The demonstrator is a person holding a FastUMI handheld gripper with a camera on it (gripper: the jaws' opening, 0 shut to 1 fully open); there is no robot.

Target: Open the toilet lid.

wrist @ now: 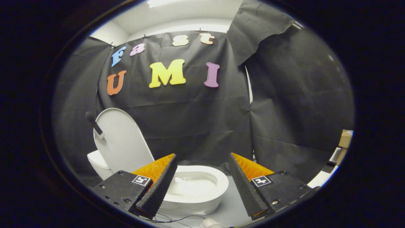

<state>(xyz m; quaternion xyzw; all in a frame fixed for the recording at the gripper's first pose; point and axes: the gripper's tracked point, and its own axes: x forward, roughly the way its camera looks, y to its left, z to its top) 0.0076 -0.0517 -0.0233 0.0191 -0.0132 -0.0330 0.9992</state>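
Gripper view: we see toilet lid (121, 139) already upright, beyond left finger, leaning back over tank (96, 161); bowl (196, 186) exposed. Claw (202, 180) released, gripping nothing. We judge task done.

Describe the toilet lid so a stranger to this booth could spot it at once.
Start at the black cloth wall and drop to the white toilet bowl seen between the open tongs, which hold nothing. The lid stands raised behind the bowl, beside the tank. It is the one flat, rounded white panel standing upright.
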